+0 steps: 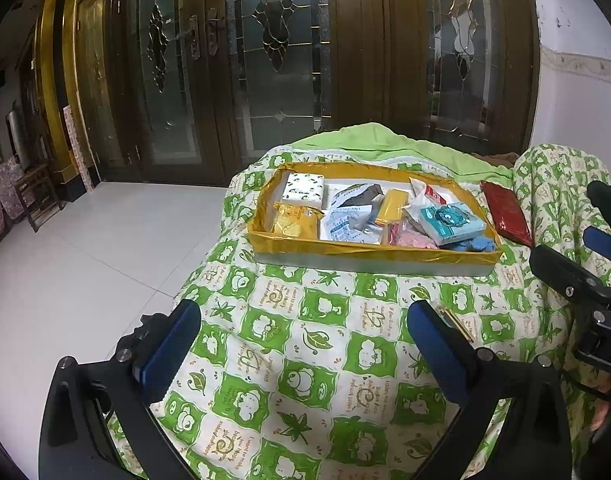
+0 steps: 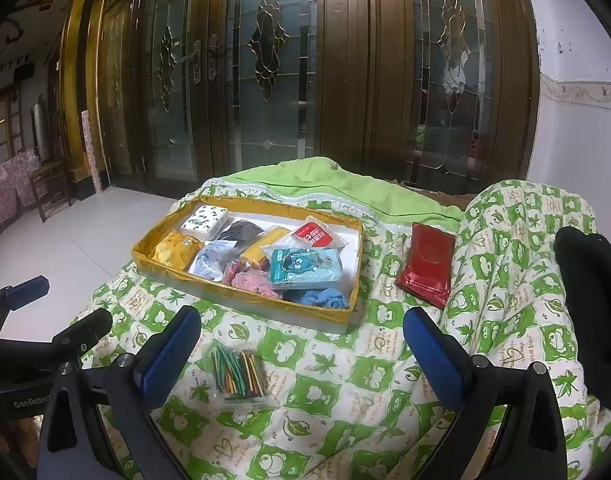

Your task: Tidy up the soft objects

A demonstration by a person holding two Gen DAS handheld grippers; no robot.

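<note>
A shallow yellow-taped box sits on a green patterned quilt and holds several soft packs: tissue packs, a blue cartoon pack, pink and blue cloths. A red pouch lies on the quilt right of the box. A clear bag of coloured sticks lies between my right gripper's fingers, untouched; only its edge shows in the left wrist view. My left gripper is open and empty over the quilt. My right gripper is open and empty.
The quilt drapes over a raised surface, with a high fold at the right. White tiled floor lies to the left. Wooden glass doors stand behind. The other gripper shows at each view's edge.
</note>
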